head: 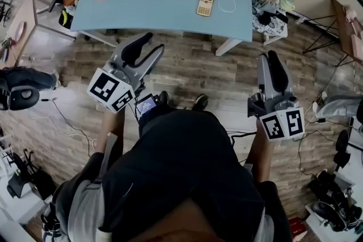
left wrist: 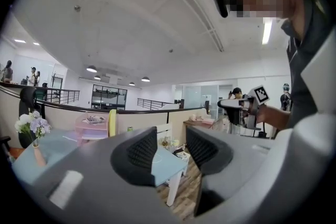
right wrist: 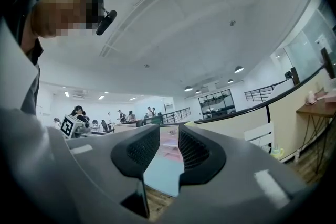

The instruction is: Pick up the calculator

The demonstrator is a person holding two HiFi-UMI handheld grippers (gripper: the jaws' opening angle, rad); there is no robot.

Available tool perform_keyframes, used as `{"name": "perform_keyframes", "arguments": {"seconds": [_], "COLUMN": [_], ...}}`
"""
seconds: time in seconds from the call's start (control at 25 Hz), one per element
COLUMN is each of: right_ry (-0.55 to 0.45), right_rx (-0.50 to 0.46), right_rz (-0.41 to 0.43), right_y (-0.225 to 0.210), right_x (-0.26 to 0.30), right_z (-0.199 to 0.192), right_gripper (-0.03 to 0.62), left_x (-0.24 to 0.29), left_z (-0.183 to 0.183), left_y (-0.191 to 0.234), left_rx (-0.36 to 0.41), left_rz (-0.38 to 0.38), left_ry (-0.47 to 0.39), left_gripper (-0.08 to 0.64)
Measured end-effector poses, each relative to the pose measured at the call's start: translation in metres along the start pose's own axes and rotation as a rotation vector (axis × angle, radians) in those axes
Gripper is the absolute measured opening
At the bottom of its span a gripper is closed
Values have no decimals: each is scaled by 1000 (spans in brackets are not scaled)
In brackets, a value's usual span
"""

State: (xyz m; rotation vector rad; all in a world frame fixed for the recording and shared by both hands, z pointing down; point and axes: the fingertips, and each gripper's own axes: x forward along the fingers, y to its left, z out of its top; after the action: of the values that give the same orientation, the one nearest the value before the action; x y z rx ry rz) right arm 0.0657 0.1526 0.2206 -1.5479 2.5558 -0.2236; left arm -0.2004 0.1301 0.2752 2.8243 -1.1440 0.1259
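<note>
We find the left gripper [head: 156,41] spread and empty, well short of the table [head: 142,5]. The calculator [head: 205,4] lies flat near its front edge, untouched. The right gripper [head: 271,57] is likewise parted and empty. We judge the approach step in hand; next, one gripper must reach forward and straddle the calculator.

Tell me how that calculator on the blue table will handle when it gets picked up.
The calculator looks like a thin, rigid slab, so it probably stays stiff and feels light. Lying flat on the table, it likely offers little edge to grip and may slide when nudged. It shouldn't roll or tip.
</note>
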Motion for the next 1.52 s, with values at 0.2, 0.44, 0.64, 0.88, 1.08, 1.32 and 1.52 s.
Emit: {"name": "perform_keyframes", "arguments": {"seconds": [0.2,0.44,0.64,0.88,1.08,1.32,1.52], "right_ry": [11,-3,-11,12,19,11,-14], "right_rx": [20,39,63,83,67,30,-1], "right_rz": [50,80,64,15,-36,-103,-142], "right_y": [-24,-46,-61,-74,-79,-79,-74], "right_x": [-3,-15,-22,-23,-7,15,47], "right_z": [-5,-4,-8,-18,-20,-9,5], "right_gripper": [94,94,94,94,94,94,94], "left_x": [7,18,34,55,80,111,132], "left_z": [-4,-1,-1,-1,-10,2,5], "left_y": [-17,-35,-46,-42,-19,7,43], "left_rx": [-7,8,22,19,0,3,-4], "left_rz": [61,101,78,32,-27,-110,-159], "left_ry": [17,37,61,75,79,34,23], "left_gripper": [224,224,224,224,224,224,224]}}
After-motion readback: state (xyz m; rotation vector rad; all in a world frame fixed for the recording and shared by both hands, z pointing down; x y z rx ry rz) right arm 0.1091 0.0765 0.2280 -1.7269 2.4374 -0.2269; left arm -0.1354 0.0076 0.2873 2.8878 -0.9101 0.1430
